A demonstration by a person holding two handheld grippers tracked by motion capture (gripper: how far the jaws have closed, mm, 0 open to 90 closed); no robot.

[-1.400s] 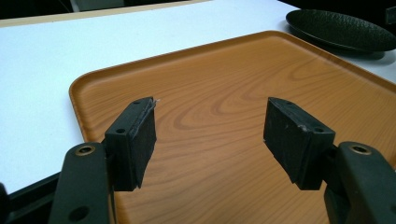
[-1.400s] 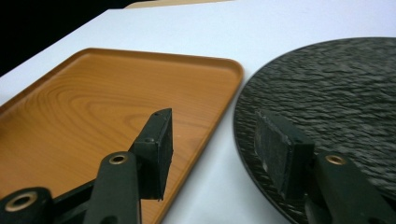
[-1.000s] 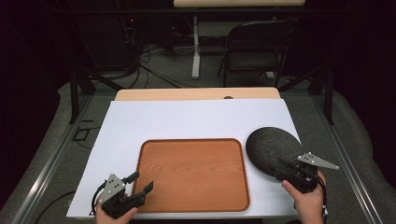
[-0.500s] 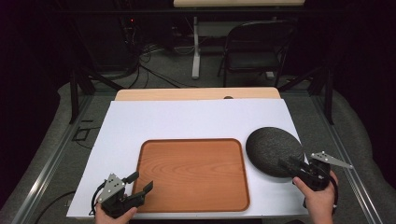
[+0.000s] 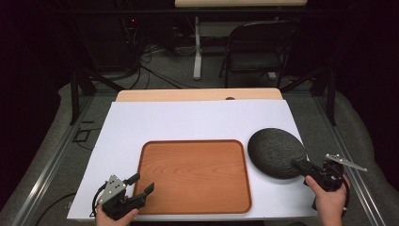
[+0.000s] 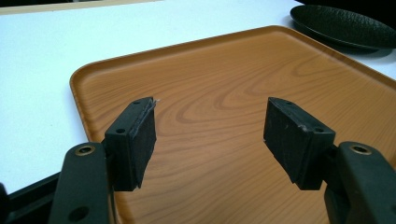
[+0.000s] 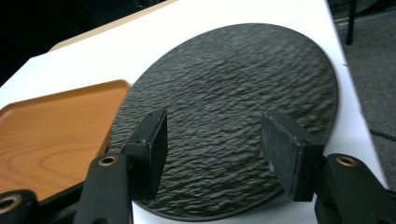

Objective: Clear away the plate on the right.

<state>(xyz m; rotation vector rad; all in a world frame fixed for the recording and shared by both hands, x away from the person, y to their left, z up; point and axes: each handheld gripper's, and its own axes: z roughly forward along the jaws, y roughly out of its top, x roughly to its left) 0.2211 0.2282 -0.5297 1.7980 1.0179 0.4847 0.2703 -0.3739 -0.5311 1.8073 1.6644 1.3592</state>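
- Where the white board (image 5: 188, 122) covers the tabletop, a wooden tray (image 5: 195, 174) lies flat near the board's near edge, a little left of its middle.
- A round black plate (image 5: 275, 151) with a rippled, stone-like surface lies flat just right of the tray, toward the board's right edge; from the high view its rim sits very close to the tray's right rim, and whether the two touch cannot be told.
- The left gripper (image 5: 141, 184) is at the board's near-left corner, held in a hand (image 5: 115, 216) that comes in from the near edge; its tips reach over the tray's near-left corner.
- In the left gripper view its jaws stand wide apart with nothing between them, above the tray's bare wood grain (image 6: 219, 93), and the plate (image 6: 345, 25) shows far off at the upper right.
- The right gripper (image 5: 297, 165) is near the board's near-right corner, held in a hand (image 5: 329, 200), and its tips are at the plate's near-right rim.
- In the right gripper view its jaws are spread wide and hold nothing; they hover over the plate (image 7: 233, 102), whose near rim lies just below them, with the tray's corner (image 7: 51, 130) to the left.
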